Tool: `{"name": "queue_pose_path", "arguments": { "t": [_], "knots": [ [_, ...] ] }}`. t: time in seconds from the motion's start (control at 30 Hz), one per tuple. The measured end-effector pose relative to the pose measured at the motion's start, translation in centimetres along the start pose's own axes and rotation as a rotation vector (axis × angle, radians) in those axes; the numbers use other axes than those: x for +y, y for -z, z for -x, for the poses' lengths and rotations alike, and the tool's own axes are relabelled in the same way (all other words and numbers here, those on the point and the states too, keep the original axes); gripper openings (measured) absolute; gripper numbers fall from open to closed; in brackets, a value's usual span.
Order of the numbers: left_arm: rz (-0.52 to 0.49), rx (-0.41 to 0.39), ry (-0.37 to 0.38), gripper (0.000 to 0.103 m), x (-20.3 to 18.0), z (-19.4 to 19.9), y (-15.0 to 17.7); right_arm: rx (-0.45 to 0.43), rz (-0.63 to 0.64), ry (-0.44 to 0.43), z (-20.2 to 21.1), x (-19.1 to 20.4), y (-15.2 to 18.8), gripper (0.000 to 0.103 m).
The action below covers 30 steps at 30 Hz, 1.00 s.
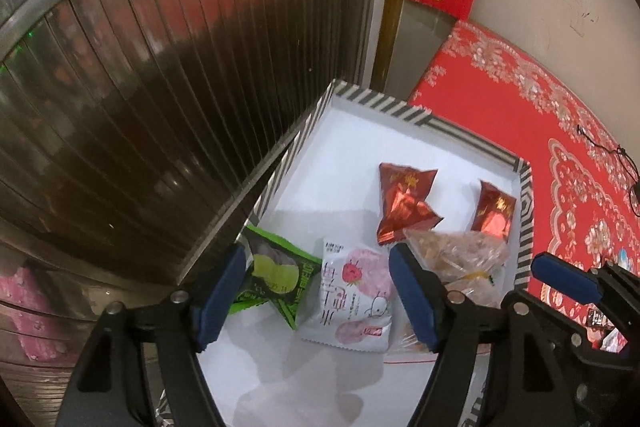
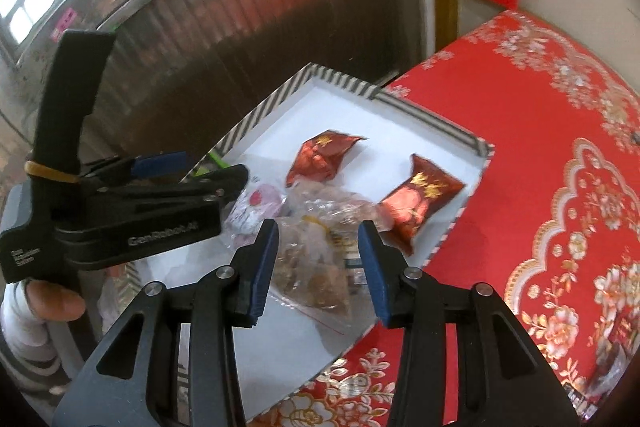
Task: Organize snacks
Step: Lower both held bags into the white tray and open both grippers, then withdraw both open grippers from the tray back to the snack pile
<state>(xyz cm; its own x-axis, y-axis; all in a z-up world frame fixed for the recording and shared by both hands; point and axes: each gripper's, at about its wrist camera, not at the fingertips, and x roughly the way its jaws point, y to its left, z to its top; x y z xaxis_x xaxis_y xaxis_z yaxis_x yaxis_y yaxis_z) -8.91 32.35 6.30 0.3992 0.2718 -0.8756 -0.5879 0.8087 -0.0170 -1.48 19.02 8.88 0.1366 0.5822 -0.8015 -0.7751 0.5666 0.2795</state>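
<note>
A shallow white tray (image 1: 400, 115) with a striped rim sits on a red flowered cloth (image 1: 540, 131), at the worktop's edge beside a ribbed metal shutter (image 1: 160, 87). Five snacks lie in the tray. A green packet (image 1: 276, 279) is against the tray's shutter-side rim, and a pink-and-white packet (image 1: 356, 299) lies just beside it, the two touching. A clear bag (image 2: 316, 247) of brownish pieces is next, near the middle of the tray's near half. Two red foil packets lie farther in: one (image 1: 404, 203) toward the tray's middle, the other (image 1: 494, 215) close to the rim on the cloth side.

The left gripper (image 1: 320, 291) hangs over the green and pink packets with its fingers (image 1: 224, 287) wide apart and nothing pressed between them. The right gripper (image 2: 320, 267) hovers over the clear bag with its fingers (image 2: 262, 267) apart, narrower than the left's, either side of the bag in view without pinching it. In the right wrist view a hand (image 2: 56, 301) grips the left gripper's handle.
</note>
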Motion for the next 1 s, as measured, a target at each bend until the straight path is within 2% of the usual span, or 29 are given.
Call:
{"name": "queue_pose_path", "arguments": {
  "t": [0.53,1.0],
  "knots": [
    [-0.079,-0.046,0.035,0.078,-4.6,1.4,-0.2,-0.033,-0.100,0.155,2.6,-3.9,1.5,0.041],
    [-0.164,-0.057,0.075,0.078,-9.5,2.2,0.0,-0.052,-0.178,0.226,5.4,-7.2,3.3,0.041]
  ]
}}
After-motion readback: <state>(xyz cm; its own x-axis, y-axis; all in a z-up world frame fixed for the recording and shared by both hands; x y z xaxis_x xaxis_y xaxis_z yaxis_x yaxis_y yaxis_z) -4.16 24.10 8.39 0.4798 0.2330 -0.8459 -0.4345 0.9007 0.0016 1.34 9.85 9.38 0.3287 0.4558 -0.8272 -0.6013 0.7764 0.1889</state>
